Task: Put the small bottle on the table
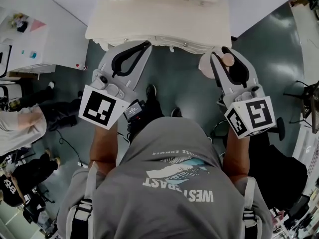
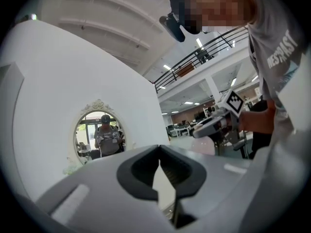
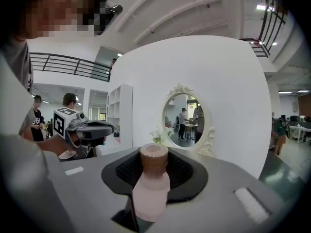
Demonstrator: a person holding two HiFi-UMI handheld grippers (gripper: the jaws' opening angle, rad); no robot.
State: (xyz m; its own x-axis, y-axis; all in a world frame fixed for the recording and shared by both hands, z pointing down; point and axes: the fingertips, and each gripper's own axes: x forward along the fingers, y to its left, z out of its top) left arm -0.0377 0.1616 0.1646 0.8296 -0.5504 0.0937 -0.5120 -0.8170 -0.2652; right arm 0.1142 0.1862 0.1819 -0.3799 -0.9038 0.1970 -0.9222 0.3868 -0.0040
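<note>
The small bottle [image 3: 151, 178], pale pink with a brown cap, stands upright between the jaws of my right gripper [image 3: 154, 166], which is shut on it. From the head view the bottle [image 1: 207, 66] sits in the right gripper [image 1: 219, 59], in the air just short of the white dressing table's front edge [image 1: 159, 36]. My left gripper [image 1: 146, 45] hovers at the same edge, fingertips touching, nothing in them. In the left gripper view its jaws [image 2: 159, 152] meet at the tips, and the right gripper [image 2: 214, 123] shows to the right.
An oval mirror in an ornate white frame [image 3: 187, 118] stands on the table against a white wall; it also shows as the mirror [image 2: 97, 130]. A person [image 1: 20, 123] stands on the dark floor at left, by a white cabinet [image 1: 30, 44].
</note>
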